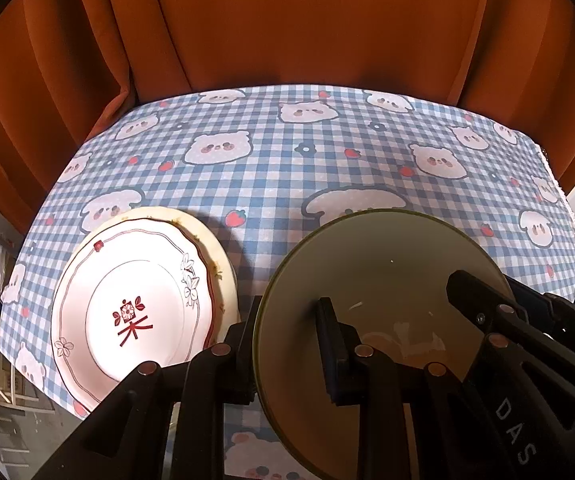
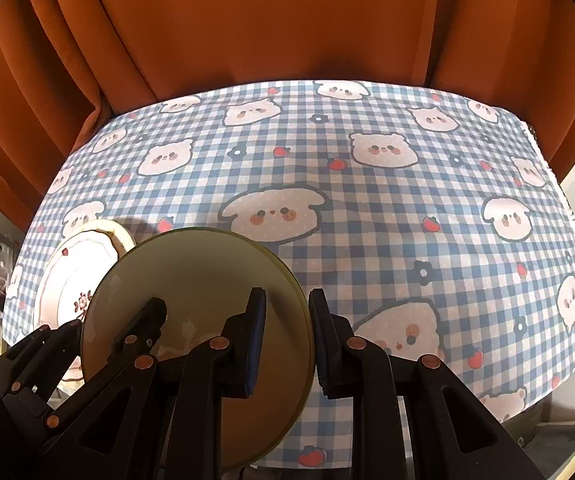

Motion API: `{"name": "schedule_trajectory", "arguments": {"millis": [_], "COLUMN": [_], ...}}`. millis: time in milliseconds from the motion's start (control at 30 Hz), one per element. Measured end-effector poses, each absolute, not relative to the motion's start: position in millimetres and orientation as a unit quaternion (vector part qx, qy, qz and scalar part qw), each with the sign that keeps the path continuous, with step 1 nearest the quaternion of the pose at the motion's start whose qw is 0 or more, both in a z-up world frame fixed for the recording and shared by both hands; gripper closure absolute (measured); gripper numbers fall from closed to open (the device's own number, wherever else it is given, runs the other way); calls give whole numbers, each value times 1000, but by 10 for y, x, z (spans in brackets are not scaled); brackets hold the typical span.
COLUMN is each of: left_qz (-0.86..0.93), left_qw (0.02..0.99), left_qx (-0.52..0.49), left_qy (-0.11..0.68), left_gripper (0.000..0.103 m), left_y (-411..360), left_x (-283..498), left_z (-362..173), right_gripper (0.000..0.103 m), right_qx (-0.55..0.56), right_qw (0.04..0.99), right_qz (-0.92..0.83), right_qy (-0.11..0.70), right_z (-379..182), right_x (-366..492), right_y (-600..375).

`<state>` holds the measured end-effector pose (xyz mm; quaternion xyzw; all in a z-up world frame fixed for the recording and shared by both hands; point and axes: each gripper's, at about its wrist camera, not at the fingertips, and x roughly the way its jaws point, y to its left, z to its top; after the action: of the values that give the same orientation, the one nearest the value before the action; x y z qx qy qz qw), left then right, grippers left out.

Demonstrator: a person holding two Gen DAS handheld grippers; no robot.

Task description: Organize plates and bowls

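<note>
Nearest to me, both claws grip one olive-rimmed bowl (image 1: 387,280) from opposite sides. The left claw (image 1: 291,344) is pinched narrow on the bowl's left rim, one finger inside the bowl and the other outside it. The right claw (image 2: 287,344) is likewise clamped narrow on the bowl's right rim, one pad inside and one outside. The bowl is tilted, its pale inside facing the cameras, and it is held over the near part of the worktop (image 2: 407,208), which is covered with a blue checked cloth printed with bears and strawberries.

Just left of the bowl lies a stack of plates (image 1: 135,300) on the cloth; the top plate is white with a red flower mark, and a cream plate's edge shows beneath it. Whether bowl and stack touch I cannot tell.

Beyond the bowl the cloth runs bare to the far edge, where an orange curtain (image 1: 287,20) hangs.
</note>
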<state>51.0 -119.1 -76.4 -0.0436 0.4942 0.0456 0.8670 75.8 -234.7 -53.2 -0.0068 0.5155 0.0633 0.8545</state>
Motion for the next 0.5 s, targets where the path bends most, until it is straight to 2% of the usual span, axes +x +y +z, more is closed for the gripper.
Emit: {"name": "schedule_trajectory", "arguments": {"millis": [500], "left_qz": [53], "left_qw": [866], "left_qx": [-38], "left_qy": [496], "left_gripper": [80], "left_y": [-1188], "left_x": [551], "left_z": [-883], "right_gripper": [77], "right_qx": [-23], "right_qw": [856], "right_qz": [60], "right_qy": [512], "right_z": [-670], "right_x": [819], "right_y": [-2336]}}
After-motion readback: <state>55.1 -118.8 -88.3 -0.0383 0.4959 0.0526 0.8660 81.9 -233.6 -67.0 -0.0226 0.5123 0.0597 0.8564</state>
